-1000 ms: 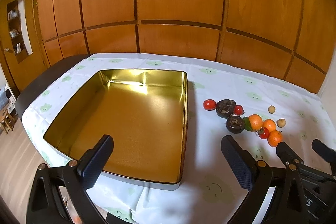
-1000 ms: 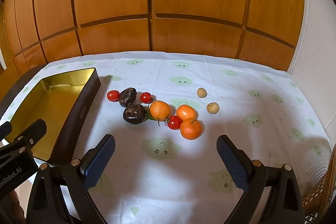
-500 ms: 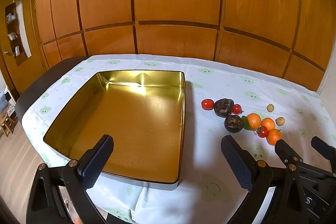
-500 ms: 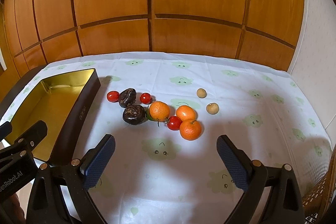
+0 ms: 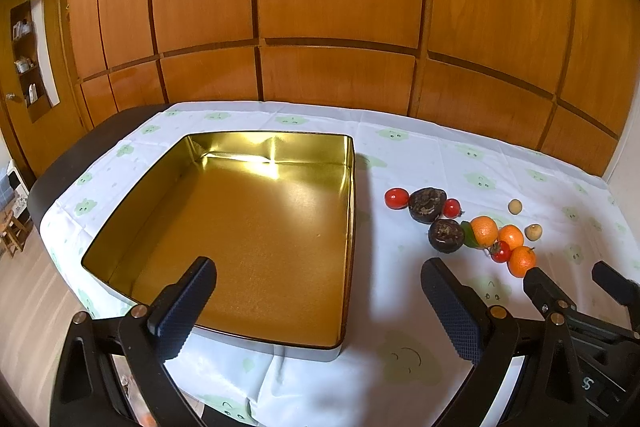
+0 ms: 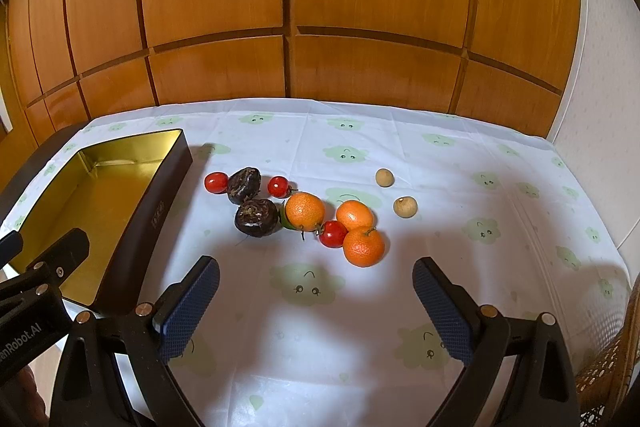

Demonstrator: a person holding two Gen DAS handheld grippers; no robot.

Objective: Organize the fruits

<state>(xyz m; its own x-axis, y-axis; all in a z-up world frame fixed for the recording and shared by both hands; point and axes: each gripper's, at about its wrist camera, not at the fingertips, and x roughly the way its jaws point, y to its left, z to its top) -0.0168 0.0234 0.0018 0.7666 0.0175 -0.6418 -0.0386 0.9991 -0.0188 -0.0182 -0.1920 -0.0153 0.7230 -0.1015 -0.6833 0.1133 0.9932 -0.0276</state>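
Left wrist view: left gripper (image 5: 318, 307) spread wide, holding nothing, above near edge of gold tin (image 5: 352, 211) on cloud-print tablecloth (image 5: 400, 359); fruit cluster (image 5: 464, 227) lying right of tin, outside it

Right wrist view: right gripper (image 6: 316, 307) wide apart, empty, hovering short of three oranges (image 6: 364, 247), three cherry tomatoes (image 6: 333, 234), two dark wrinkled fruits (image 6: 256, 217), two small tan fruits (image 6: 405, 206); "anRobot.AI" partly readable on the other gripper's body at lower left; small embossed mark on tin's dark side, illegible
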